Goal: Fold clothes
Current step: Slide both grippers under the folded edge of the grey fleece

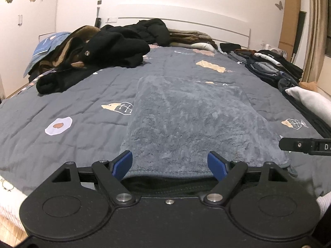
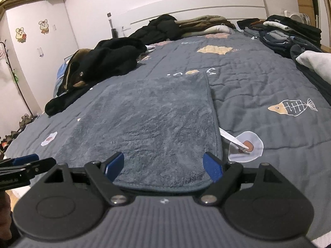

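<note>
The bed (image 1: 82,95), covered by a grey quilt with fish and egg prints, is your work surface; keep its centre for the item in hand. An unfolded heap of dark clothes (image 1: 107,49) lies along the far left, and a stack of folded clothes (image 1: 275,64) runs along the right edge, well apart from the centre. The grey fleece piece (image 1: 192,119) lies flat in the middle of the quilt as a rectangle, its near hem just beyond both tools and a white label (image 2: 231,139) sticking out at its right edge. It appears partly folded, so the next step is probably another fold, near hem carried toward the far hem. Your left gripper (image 1: 170,164) has its jaws standing wide apart with nothing between the blue pads, sitting over the left part of the near hem. Your right gripper (image 2: 163,165) is likewise spread and empty, over the right corner of that hem. Lower each tool until the hem lies between the pads, take every layer in the bite, and close both together. Lift evenly so the pile does not drag or skew, and tuck the label inside the fold.
</note>
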`<state>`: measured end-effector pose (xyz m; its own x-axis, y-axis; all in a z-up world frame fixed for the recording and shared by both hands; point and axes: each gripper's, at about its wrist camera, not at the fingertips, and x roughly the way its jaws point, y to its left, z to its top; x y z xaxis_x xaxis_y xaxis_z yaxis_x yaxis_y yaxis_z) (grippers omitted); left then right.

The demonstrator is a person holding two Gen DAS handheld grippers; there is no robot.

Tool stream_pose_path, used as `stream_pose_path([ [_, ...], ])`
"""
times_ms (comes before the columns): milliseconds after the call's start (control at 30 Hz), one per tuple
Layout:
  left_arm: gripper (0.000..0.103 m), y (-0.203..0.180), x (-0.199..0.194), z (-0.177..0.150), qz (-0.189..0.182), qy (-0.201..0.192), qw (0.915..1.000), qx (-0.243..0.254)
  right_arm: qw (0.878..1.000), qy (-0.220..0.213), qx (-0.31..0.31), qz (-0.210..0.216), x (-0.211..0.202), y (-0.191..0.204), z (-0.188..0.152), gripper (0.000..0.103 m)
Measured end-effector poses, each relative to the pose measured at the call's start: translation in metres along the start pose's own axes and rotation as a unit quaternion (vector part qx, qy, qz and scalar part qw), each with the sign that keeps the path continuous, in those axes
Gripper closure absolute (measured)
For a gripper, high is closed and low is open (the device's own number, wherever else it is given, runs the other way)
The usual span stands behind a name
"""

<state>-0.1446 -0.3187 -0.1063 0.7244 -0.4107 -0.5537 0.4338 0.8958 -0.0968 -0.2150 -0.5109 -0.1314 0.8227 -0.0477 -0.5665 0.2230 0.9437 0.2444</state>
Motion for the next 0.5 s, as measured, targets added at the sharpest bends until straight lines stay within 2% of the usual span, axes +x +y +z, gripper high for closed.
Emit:
stream_pose_path([
  [500,0.024,-0.023,-0.001,-0.013,0.009,0.01,0.9999,-0.002,1.0,0.008,-0.003,0.011,-0.006,-0.01,-0.007,0.02],
])
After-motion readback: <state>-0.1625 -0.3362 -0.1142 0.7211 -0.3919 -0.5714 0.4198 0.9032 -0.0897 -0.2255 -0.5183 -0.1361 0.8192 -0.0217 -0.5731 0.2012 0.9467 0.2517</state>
